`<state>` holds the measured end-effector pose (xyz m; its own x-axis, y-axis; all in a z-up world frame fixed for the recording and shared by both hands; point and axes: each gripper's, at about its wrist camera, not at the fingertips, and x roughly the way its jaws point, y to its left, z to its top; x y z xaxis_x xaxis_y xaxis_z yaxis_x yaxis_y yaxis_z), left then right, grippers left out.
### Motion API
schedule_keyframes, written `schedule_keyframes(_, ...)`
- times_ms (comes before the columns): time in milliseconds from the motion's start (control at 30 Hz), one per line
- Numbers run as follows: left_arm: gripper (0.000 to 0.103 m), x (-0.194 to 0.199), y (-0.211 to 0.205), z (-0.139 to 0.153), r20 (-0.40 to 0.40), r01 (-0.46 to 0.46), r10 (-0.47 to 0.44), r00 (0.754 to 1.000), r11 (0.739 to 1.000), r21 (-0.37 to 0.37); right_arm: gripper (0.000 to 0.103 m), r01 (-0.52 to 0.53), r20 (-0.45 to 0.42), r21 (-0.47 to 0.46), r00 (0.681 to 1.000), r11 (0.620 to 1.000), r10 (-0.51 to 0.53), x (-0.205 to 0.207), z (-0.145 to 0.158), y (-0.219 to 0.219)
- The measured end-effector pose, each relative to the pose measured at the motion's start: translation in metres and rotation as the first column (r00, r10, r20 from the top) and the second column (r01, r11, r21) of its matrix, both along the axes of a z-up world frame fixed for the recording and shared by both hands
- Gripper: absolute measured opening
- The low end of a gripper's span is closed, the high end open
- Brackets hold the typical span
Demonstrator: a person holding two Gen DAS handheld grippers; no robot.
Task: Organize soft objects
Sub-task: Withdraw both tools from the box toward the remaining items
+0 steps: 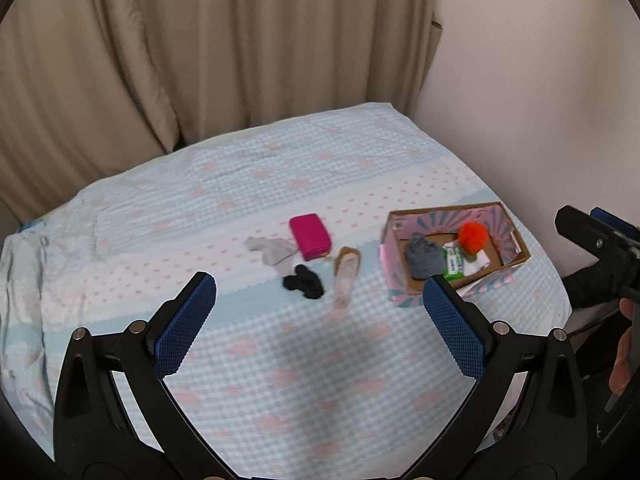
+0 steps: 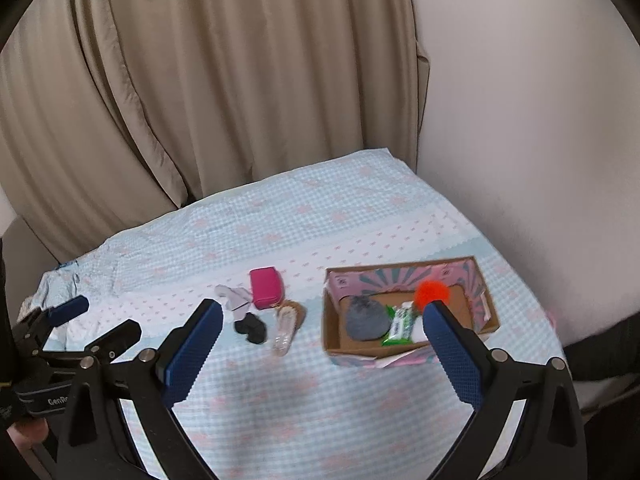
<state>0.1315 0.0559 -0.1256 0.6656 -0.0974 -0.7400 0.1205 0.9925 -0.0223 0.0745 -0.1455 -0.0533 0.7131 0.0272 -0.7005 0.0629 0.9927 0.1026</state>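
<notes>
On the bed lie a grey sock (image 1: 270,251) (image 2: 234,296), a black sock (image 1: 303,281) (image 2: 250,328), a pink pouch (image 1: 309,237) (image 2: 266,287) and a beige slipper (image 1: 345,275) (image 2: 287,330). To their right a cardboard box (image 1: 516,246) (image 2: 480,308) holds a grey bundle (image 1: 425,261) (image 2: 366,318), an orange pompom (image 1: 472,236) (image 2: 431,293), a green packet (image 1: 454,265) (image 2: 398,326) and something white. My left gripper (image 1: 319,296) is open and empty above the bed, nearer than the items. My right gripper (image 2: 323,322) is open and empty too.
The bed has a light blue checked cover (image 1: 320,360) with pink marks. Beige curtains (image 1: 200,40) hang behind it and a white wall (image 1: 540,80) is on the right. The right gripper shows at the right edge of the left wrist view (image 1: 600,244); the left gripper shows at the left of the right wrist view (image 2: 76,328).
</notes>
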Motion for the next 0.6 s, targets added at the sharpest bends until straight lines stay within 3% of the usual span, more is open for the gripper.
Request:
schedule_keyframes(267,0.103,0.003,0.048,-0.016,-0.007,0.028,-0.028,1.000,0.999,-0.031,0.100,0.047,-0.025,0.064,0.999,0.997,-0.046,0.001,-0.017,0.049)
schedule_keyframes(600,0.103,0.051,0.063,-0.091,-0.044,0.058,-0.060,0.997,0.997,-0.045,0.100,0.049,-0.099,0.132,0.994,0.990,-0.036,0.056,-0.077,0.091)
